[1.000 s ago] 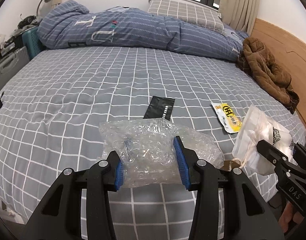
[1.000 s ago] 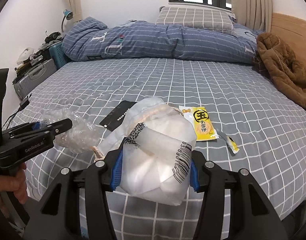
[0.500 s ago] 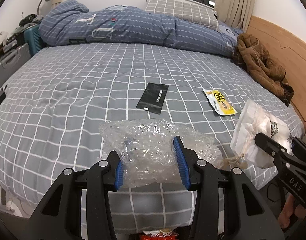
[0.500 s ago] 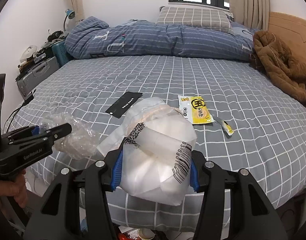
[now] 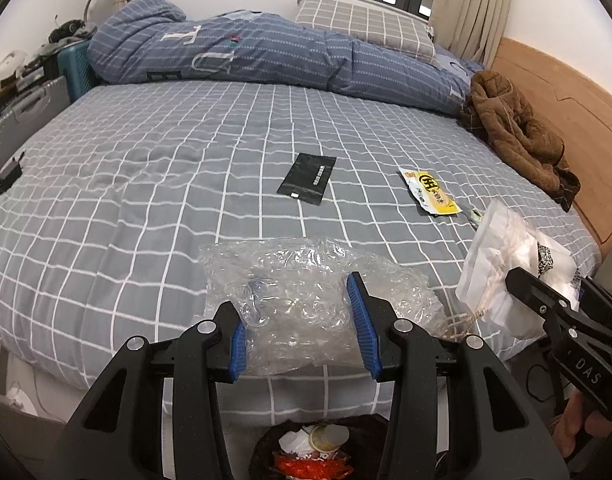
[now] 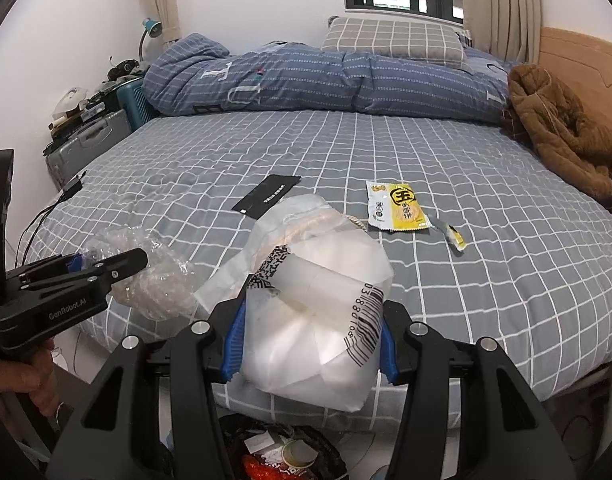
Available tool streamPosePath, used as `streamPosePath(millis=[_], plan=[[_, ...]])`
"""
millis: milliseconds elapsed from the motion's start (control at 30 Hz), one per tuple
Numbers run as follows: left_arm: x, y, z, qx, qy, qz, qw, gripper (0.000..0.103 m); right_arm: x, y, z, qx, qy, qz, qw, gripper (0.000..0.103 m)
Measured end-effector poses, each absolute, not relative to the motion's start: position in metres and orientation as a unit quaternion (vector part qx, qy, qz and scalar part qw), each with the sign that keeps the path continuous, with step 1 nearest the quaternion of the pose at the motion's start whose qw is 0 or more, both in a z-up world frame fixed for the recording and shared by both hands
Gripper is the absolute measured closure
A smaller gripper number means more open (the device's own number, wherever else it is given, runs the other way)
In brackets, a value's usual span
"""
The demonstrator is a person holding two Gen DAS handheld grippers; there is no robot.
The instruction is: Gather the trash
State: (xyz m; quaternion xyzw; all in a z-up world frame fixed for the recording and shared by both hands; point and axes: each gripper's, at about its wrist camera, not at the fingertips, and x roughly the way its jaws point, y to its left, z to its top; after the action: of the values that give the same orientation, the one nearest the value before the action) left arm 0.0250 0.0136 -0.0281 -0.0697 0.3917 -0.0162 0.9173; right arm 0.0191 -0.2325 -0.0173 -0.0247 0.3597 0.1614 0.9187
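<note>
Near the bed's edge, above the bin [image 5: 314, 452], the left gripper [image 5: 302, 320] pinches crumpled bubble wrap [image 5: 302, 292] and the right gripper [image 6: 310, 336] a white plastic bag [image 6: 318, 312], both likely light, soft and slippery, best gripped mid-bundle.

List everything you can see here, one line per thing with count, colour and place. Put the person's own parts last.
bubble wrap: 1, clear, in the left gripper
plastic bag: 1, white with barcode, in the right gripper
black pouch: 1, flat on the bed, mid-sheet
snack wrapper: 1, yellow and white, right of the pouch
torn strip: 1, yellow, beside the wrapper
trash bin: 1, black liner, part full, on the floor below the grippers
bed sheet: 1, grey, white grid
duvet: 1, blue, bunched along the far side
pillow: 1, grey check
jacket: 1, brown, by the headboard
left gripper: black, blue pads
right gripper: same
hand: 1, on the left gripper's handle
</note>
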Motion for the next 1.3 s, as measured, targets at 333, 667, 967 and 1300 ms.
streamPosePath(millis=[333, 667, 967, 1300], plan=[[0.000, 0.013, -0.028, -0.068, 0.392, -0.016, 0.917, 0.060, -0.005, -0.239, -0.023, -0.020, 0.369, 0.158, 0.916, 0.054], [-0.026, 0.010, -0.045, -0.066, 0.412, -0.015, 0.909, 0.060, -0.026, -0.240, -0.033, -0.018, 0.385, 0.160, 0.909, 0.054], [-0.052, 0.004, -0.059, -0.061, 0.428, -0.017, 0.901, 0.060, -0.047, -0.242, -0.048, -0.019, 0.406, 0.160, 0.900, 0.054], [-0.080, -0.002, -0.069, -0.060, 0.444, -0.019, 0.894, 0.060, -0.077, -0.240, -0.060, -0.026, 0.421, 0.160, 0.893, 0.054]])
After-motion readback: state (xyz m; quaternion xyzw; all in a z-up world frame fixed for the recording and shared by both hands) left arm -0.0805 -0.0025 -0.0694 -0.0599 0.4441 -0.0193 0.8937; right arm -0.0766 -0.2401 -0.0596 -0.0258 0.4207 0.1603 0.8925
